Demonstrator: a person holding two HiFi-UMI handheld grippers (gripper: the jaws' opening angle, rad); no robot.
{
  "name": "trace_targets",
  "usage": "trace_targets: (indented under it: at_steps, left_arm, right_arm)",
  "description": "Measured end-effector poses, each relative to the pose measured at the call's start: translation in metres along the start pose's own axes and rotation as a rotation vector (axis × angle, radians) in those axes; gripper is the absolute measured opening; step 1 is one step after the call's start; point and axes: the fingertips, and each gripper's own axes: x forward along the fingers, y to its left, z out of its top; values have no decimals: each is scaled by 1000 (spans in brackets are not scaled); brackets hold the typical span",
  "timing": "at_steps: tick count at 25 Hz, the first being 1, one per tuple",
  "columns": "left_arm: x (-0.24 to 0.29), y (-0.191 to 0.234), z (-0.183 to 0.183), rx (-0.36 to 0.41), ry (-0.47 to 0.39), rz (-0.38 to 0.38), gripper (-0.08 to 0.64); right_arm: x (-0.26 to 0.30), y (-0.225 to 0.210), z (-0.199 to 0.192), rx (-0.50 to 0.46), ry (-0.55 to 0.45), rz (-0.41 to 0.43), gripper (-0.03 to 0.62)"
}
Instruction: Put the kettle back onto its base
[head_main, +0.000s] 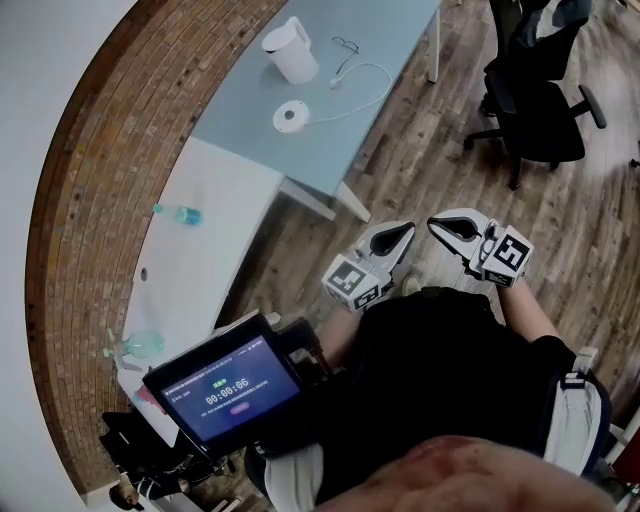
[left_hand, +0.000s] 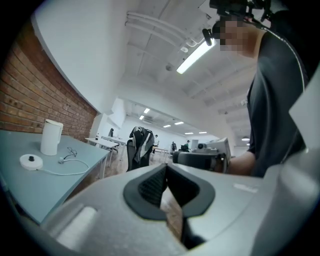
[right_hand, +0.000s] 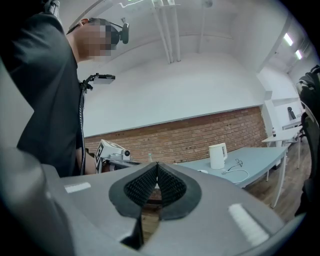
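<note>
- White kettle (head_main: 291, 50) stands upright on the pale blue-grey table (head_main: 400, 30), close to the brick wall (head_main: 110, 150).
- Its round white base (head_main: 291, 116) lies flat on the same table, near the kettle but apart from it. The kettle is not on it.
- I see a white cable (head_main: 362, 82) looping from the base across the tabletop, and a pair of glasses (head_main: 345, 45) lying beside the kettle.
- My left tool (head_main: 398, 235) is shut with nothing in it. In the left gripper view its dark pads (left_hand: 152, 186) meet at the tip.
- My right tool (head_main: 455, 227) is also closed and empty. In the right gripper view its ribbed pads (right_hand: 145, 186) are together.
- Both tools sit side by side over the wooden floor (head_main: 440, 170), close to my body and well apart from the table, each pointing roughly level.
- Left gripper view has the kettle (left_hand: 51, 136) and base (left_hand: 31, 161) off to the left. Right gripper view has the kettle (right_hand: 217, 156) to the right of the jaws.
- A second, white table (head_main: 230, 190) adjoins the first and carries a teal bottle (head_main: 180, 213).
- A black office chair (head_main: 535, 95) stands on the floor at upper right.
- A lit screen (head_main: 228, 385) hangs at my chest.
</note>
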Motion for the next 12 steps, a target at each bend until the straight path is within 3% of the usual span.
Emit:
trace_targets:
  at_steps: [12]
  left_arm:
    - [10,55,0,-1,25,-28,3]
  right_arm:
    - [38,-46,6,12,-52,-24,8]
